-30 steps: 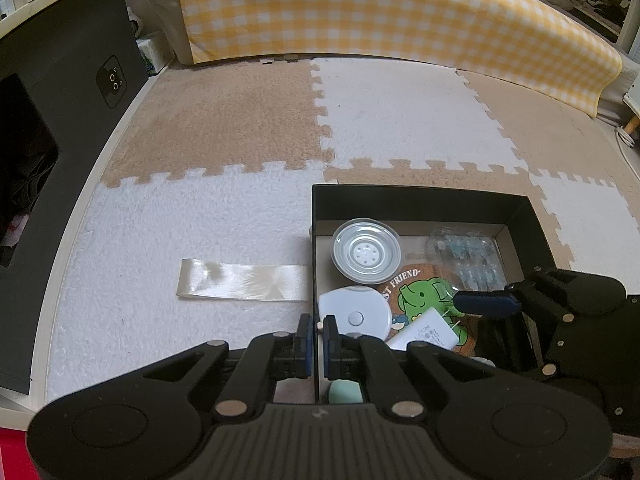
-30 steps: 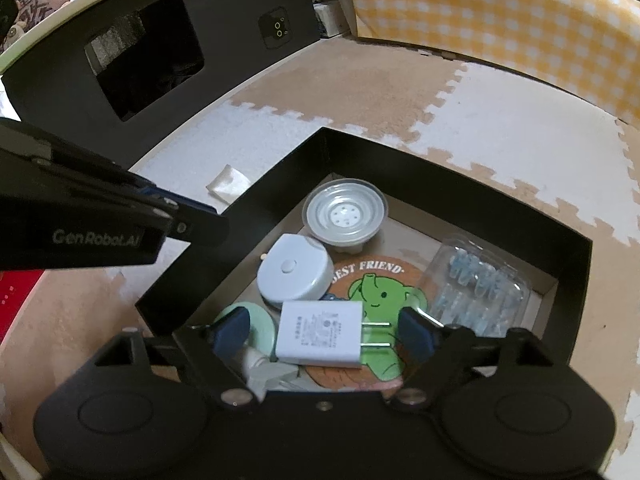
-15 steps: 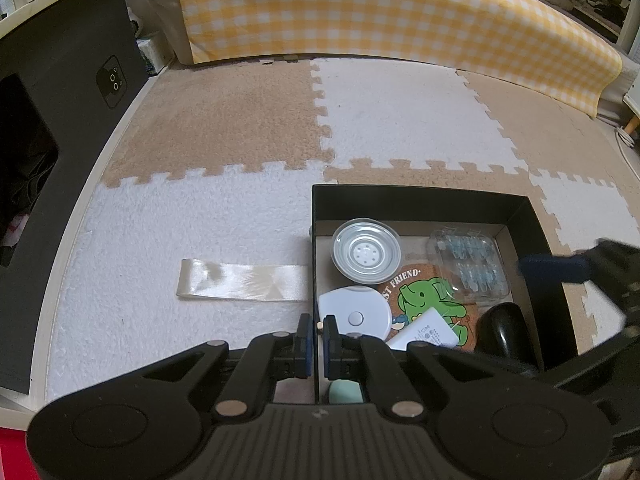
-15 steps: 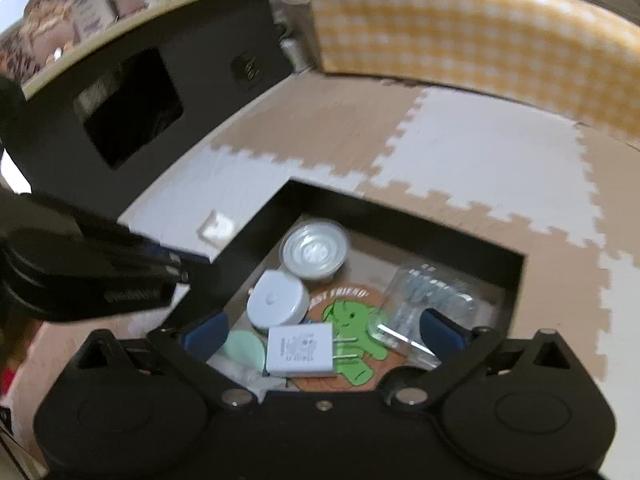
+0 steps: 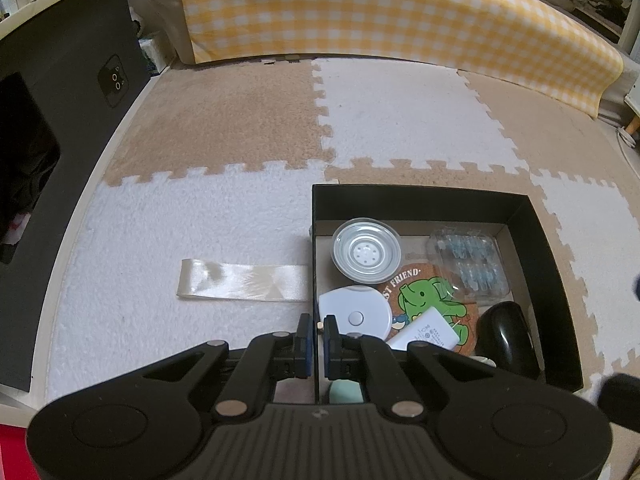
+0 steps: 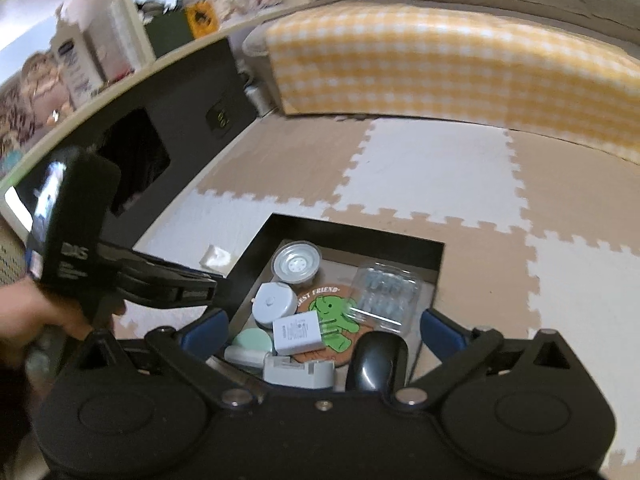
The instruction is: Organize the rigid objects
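A black open box (image 5: pixel 420 204) lies on the foam mat. My left gripper (image 5: pixel 317 338) is shut on its left wall. Inside are a clear round lid (image 5: pixel 366 255), a white round device (image 5: pixel 354 314), a white charger (image 5: pixel 426 332), an elephant coaster (image 5: pixel 428 300), a clear blister pack (image 5: pixel 468 266) and a black mouse (image 5: pixel 506 344). My right gripper (image 6: pixel 322 328) hangs open above the box's (image 6: pixel 352 232) near side with nothing between its fingers. Below it lie the mouse (image 6: pixel 378 360) and the charger (image 6: pixel 296 334).
A shiny cream ribbon (image 5: pixel 244 286) lies on the white mat left of the box. A black panel (image 5: pixel 60 120) stands along the left. A yellow checked cushion (image 5: pixel 380 12) borders the far side. A hand (image 6: pixel 40 316) holds the left gripper's handle.
The right gripper opened wider, rose and drew back from the box. The black mouse now shows in the box's near right corner. The left gripper stayed put.
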